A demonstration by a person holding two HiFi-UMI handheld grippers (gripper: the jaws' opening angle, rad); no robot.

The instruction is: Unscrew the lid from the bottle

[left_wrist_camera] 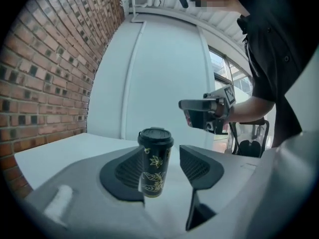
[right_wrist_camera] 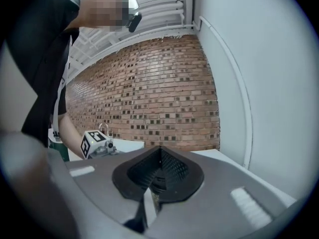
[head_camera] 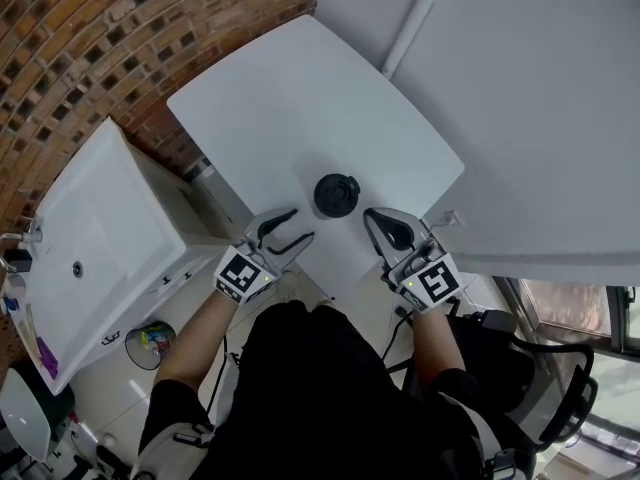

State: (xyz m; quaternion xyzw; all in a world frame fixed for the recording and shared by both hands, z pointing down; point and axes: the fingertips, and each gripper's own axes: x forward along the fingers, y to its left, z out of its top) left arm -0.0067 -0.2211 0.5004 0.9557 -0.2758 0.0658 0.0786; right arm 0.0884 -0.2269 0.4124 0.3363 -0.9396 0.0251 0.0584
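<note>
A black bottle (head_camera: 336, 194) with a gold leaf print and a black lid stands upright near the front edge of the white table (head_camera: 300, 98). My left gripper (head_camera: 298, 225) is open just left of it and a little nearer to me. In the left gripper view the bottle (left_wrist_camera: 155, 161) stands beyond and between the spread jaws of that gripper (left_wrist_camera: 162, 157), untouched. My right gripper (head_camera: 376, 218) is shut, empty, just right of the bottle; it also shows in the left gripper view (left_wrist_camera: 199, 105). In its own view the closed right gripper (right_wrist_camera: 159, 171) hides nearly all of the bottle.
A brick wall (head_camera: 90, 38) runs at the left, with a white cabinet with a sink top (head_camera: 90, 228) below it. A white wall with a pipe (head_camera: 420, 18) lies beyond the table. A small bin (head_camera: 150, 343) and a black chair (head_camera: 560, 368) stand on the floor.
</note>
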